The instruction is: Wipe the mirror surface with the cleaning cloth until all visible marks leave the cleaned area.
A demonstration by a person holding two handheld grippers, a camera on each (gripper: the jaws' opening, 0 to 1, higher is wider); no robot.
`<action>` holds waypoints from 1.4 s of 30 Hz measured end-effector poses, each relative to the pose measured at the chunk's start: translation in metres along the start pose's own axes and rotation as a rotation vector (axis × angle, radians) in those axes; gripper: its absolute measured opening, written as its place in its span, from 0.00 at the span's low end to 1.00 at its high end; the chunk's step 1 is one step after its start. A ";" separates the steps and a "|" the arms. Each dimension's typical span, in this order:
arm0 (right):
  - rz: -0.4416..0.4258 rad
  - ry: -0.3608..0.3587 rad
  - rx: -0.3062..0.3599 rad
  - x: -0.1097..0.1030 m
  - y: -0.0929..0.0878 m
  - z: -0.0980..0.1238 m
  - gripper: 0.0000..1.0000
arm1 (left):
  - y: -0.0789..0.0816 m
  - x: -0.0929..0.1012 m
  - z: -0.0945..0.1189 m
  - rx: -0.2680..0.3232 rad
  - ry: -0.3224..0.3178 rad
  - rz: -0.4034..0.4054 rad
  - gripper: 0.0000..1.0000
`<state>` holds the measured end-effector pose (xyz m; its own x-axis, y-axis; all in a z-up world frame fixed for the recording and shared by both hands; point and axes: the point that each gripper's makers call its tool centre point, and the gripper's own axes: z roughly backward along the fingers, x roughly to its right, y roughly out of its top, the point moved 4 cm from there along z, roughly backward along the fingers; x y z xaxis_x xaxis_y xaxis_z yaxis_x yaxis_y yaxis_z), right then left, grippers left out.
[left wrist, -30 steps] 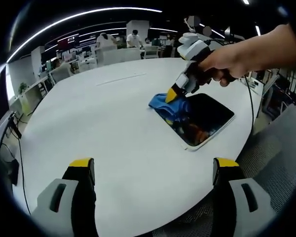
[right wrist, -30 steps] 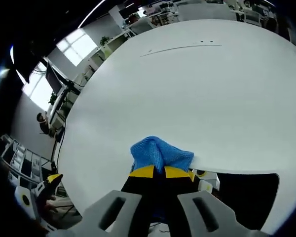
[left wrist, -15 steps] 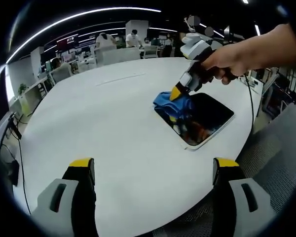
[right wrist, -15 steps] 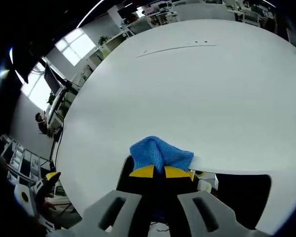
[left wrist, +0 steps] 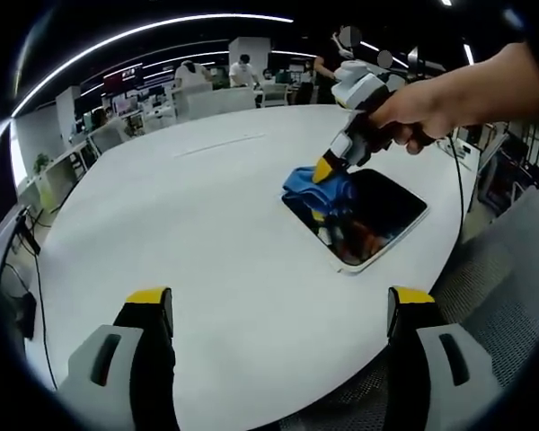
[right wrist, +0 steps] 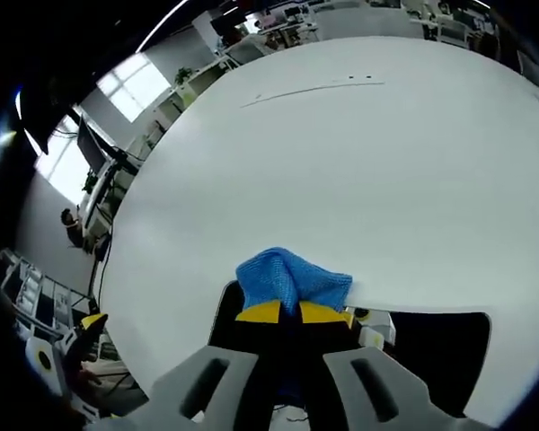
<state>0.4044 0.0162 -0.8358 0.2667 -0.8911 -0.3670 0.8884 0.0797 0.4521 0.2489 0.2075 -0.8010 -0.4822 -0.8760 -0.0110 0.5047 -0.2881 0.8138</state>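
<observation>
Two grippers here: our right gripper (left wrist: 326, 168), clamped on the blue cleaning cloth (left wrist: 319, 184), has slid it inward from the mirror's (left wrist: 382, 211) far corner, so wiping's underway, while our left gripper (left wrist: 278, 314) idles wide open nearer us.

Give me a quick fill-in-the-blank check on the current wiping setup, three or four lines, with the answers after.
1. The right gripper is shut on a cleaning cloth whose colour is ____.
2. The cloth is pressed on the mirror at the ____ of its dark surface.
3. The mirror lies flat on a ____ table.
4. The left gripper holds nothing; its jaws stand ____.

Missing words: blue; edge; white; open
</observation>
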 end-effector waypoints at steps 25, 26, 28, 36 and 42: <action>-0.022 0.030 -0.012 -0.010 -0.039 0.014 0.00 | 0.002 0.002 0.001 0.008 -0.005 -0.001 0.99; -0.023 0.031 -0.014 -0.010 -0.040 0.014 0.00 | 0.002 0.002 0.001 0.009 -0.006 0.001 0.99; -0.030 0.035 -0.016 -0.012 -0.045 0.017 0.00 | 0.002 0.002 0.002 0.011 -0.007 0.004 0.99; -0.035 0.050 -0.023 -0.017 -0.060 0.022 0.00 | 0.002 0.004 0.002 0.008 -0.016 0.002 0.99; -0.037 0.059 -0.020 -0.021 -0.070 0.029 0.00 | 0.003 0.002 0.003 0.010 -0.009 0.007 0.98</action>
<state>0.3259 0.0165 -0.8365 0.2550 -0.8658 -0.4305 0.9050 0.0568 0.4217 0.2472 0.2056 -0.7973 -0.4851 -0.8744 -0.0004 0.5008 -0.2782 0.8196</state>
